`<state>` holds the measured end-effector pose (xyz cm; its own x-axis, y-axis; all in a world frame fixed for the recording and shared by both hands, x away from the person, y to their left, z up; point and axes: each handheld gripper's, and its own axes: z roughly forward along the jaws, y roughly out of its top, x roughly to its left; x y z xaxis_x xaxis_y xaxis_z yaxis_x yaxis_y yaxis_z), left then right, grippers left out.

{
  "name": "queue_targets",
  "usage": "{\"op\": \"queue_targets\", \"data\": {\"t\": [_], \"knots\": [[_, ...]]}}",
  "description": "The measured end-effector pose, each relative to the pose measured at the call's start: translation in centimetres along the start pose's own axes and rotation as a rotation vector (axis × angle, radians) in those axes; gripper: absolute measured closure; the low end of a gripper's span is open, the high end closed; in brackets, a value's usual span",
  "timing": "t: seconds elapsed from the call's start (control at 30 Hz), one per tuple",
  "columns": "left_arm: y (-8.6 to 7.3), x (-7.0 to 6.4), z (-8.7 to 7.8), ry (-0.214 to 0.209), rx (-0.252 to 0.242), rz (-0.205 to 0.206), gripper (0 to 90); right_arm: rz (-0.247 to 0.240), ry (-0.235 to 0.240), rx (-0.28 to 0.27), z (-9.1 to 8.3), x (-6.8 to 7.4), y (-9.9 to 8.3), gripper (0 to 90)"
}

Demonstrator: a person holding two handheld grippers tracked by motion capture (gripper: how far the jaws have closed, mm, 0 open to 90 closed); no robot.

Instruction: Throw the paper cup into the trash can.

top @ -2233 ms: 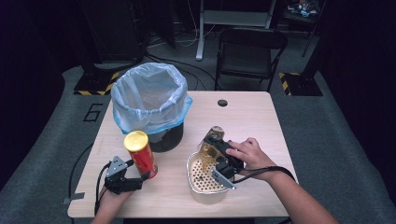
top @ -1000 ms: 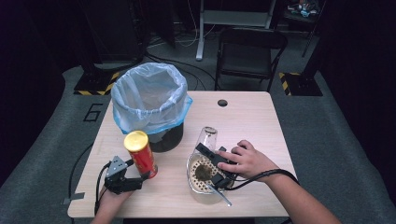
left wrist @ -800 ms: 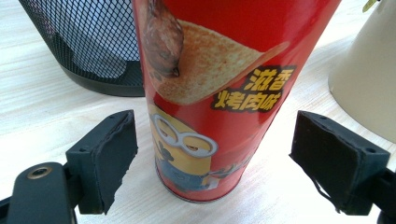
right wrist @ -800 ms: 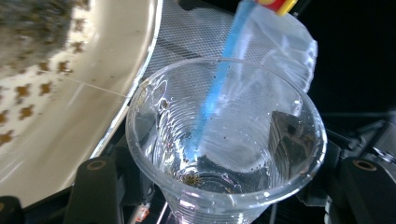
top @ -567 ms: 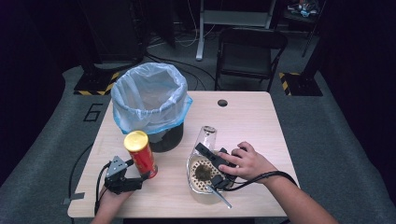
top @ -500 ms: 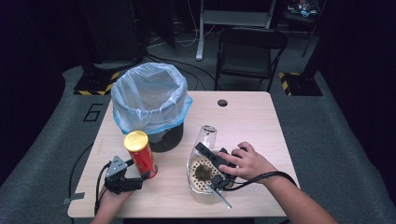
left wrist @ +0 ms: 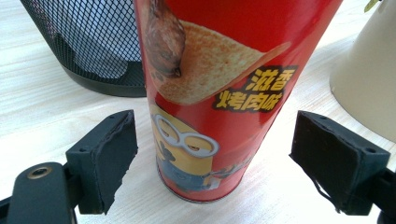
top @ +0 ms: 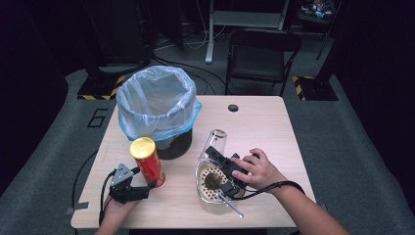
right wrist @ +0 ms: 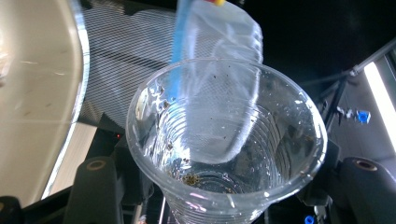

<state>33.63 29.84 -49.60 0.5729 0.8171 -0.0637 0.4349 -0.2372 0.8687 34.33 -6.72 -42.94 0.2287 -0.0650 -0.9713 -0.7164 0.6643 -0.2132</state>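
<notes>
**A:** Between your right gripper's (top: 221,164) jaws, a clear plastic cup (top: 214,143) is sitting clamped and tipped on its side, its mouth pointing away from you over the table (top: 274,127). Seen from the right gripper view, the cup (right wrist: 224,140) is showing a few dark specks clinging to its ribbed wall and bottom, and the jaws are pressing on it from both sides.

**B:** And relative to the bin?

**A:** You are holding the cup just to the right of the black mesh bin (top: 161,117), near its base, with the bin's pale blue liner bag (top: 156,93) puffing up over the rim. Right under your gripper, on the near side of the cup, a cream bowl (top: 211,180) is resting on the table with brown bits inside it. Your right hand (top: 258,169) is wrapping the gripper's body beside that bowl.

**B:** What about my left side?

**A:** Your left gripper (top: 147,185) is lying low on the table in front of the bin, toward you. Its jaws are standing apart on either side of a red chip can (left wrist: 219,93), with a gap showing between each pad and the can. The can (top: 148,161), yellow lid on top, is standing upright just in front of the bin, and the cream bowl is sitting to its right.
</notes>
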Motion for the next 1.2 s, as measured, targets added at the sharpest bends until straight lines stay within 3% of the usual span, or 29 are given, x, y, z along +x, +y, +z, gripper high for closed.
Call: {"op": "queue_targets", "data": {"t": [0.03, 0.07, 0.1, 0.13, 0.17, 0.2, 0.23, 0.37, 0.4, 0.43, 0.47, 0.5, 0.53, 0.57, 0.6, 0.63, 0.67, 0.7, 0.73, 0.87, 0.9, 1.0, 1.03, 1.07, 1.1, 1.17, 1.2], "knots": [[0.0, 0.0, 0.0, -0.001, 0.0, 0.0, 14.4, -0.006, 0.016, -0.008, 0.1, -0.4, 0.0, 34.7], [0.0, 0.0, 0.0, 0.0, 0.001, 0.0, 14.4, 0.038, 0.03, -0.008, 0.1, -0.6, 0.0, 34.7], [0.0, 0.0, 0.0, 0.0, 0.001, 0.0, 14.4, 0.038, 0.03, -0.008, 0.1, -0.6, 0.0, 34.7], [0.0, 0.0, 0.1, -0.003, 0.002, 0.0, 14.4, 0.154, 0.024, 0.015, 0.1, -0.7, 0.1, 34.7], [0.0, 0.0, 0.1, -0.003, 0.003, -0.001, 14.4, 0.163, 0.017, 0.012, 0.3, -1.1, 0.1, 34.6], [0.0, 0.0, 0.1, -0.003, 0.003, -0.001, 14.4, 0.214, 0.016, 0.016, 0.4, -1.4, 0.0, 34.7], [0.0, 0.0, 0.1, -0.001, 0.005, 0.002, 14.4, 0.318, 0.008, 0.035, 0.4, -1.5, 0.1, 34.7], [-0.1, 0.1, 0.1, -0.005, 0.004, -0.008, 14.4, 0.56, 0.01, 0.058, 0.7, -3.0, -0.4, 34.7], [-0.1, 0.1, 0.1, -0.003, 0.0, -0.01, 14.4, 0.56, 0.01, 0.058, 0.7, -3.0, -0.4, 34.7], [-0.1, 0.1, 0.1, -0.003, -0.003, -0.011, 14.3, 0.612, 0.006, 0.056, 0.8, -3.4, -0.6, 34.7], [-0.1, 0.1, 0.0, -0.004, -0.002, -0.008, 14.4, 0.688, 0.011, 0.059, 0.9, -3.8, -0.7, 34.6], [-0.1, 0.1, 0.0, -0.004, -0.002, -0.008, 14.4, 0.822, 0.042, 0.066, 0.9, -4.4, -1.0, 34.5], [-0.1, 0.1, 0.1, -0.004, -0.001, -0.008, 14.4, 0.822, 0.042, 0.066, 0.9, -4.4, -1.0, 34.5], [-0.1, 0.1, 0.1, -0.006, -0.001, -0.009, 14.4, 0.874, 0.05, 0.064, 1.0, -4.7, -1.1, 34.5], [-0.1, 0.1, 0.1, -0.007, 0.003, -0.007, 14.4, 1.022, 0.09, 0.058, 1.2, -5.4, -1.8, 34.6], [-0.1, 0.1, 0.1, -0.006, 0.0, -0.009, 14.4, 1.022, 0.09, 0.058, 1.2, -5.4, -1.8, 34.6], [-0.1, 0.1, 0.1, -0.005, -0.003, -0.011, 14.4, 1.147, 0.145, 0.053, 1.4, -5.9, -2.5, 34.9], [-0.1, 0.1, 0.0, -0.006, -0.003, -0.01, 14.4, 1.147, 0.145, 0.053, 1.4, -5.9, -2.5, 34.9], [0.0, 0.2, 0.0, -0.006, 0.0, -0.005, 14.4, 1.276, 0.185, 0.049, 1.6, -6.1, -3.2, 35.1], [0.0, 0.2, -0.1, -0.007, 0.002, -0.007, 14.4, 1.499, 0.218, 0.012, 1.7, -6.3, -4.6, 35.1], [0.0, 0.2, -0.1, -0.008, 0.0, -0.01, 14.4, 1.499, 0.218, 0.012, 1.7, -6.3, -4.6, 35.1], [0.0, 0.2, -0.1, -0.008, 0.001, -0.008, 14.4, 1.667, 0.26, -0.028, 1.7, -6.3, -5.7, 35.1], [0.0, 0.2, -0.1, -0.008, 0.002, -0.006, 14.4, 1.667, 0.26, -0.028, 1.7, -6.3, -5.7, 35.1], [0.0, 0.2, -0.1, -0.006, 0.002, -0.005, 14.3, 1.737, 0.31, -0.029, 1.8, -6.2, -6.0, 35.1], [0.0, 0.2, -0.1, -0.006, 0.002, -0.005, 14.4, 1.737, 0.31, -0.029, 1.8, -6.2, -6.0, 35.1], [0.0, 0.1, -0.1, 0.001, 0.002, -0.005, 14.2, 1.776, 0.4, -0.026, 2.1, -6.1, -6.3, 35.1], [0.0, 0.1, -0.1, 0.001, 0.002, -0.005, 14.2, 1.776, 0.4, -0.026, 2.1, -6.1, -6.3, 35.1]]}}
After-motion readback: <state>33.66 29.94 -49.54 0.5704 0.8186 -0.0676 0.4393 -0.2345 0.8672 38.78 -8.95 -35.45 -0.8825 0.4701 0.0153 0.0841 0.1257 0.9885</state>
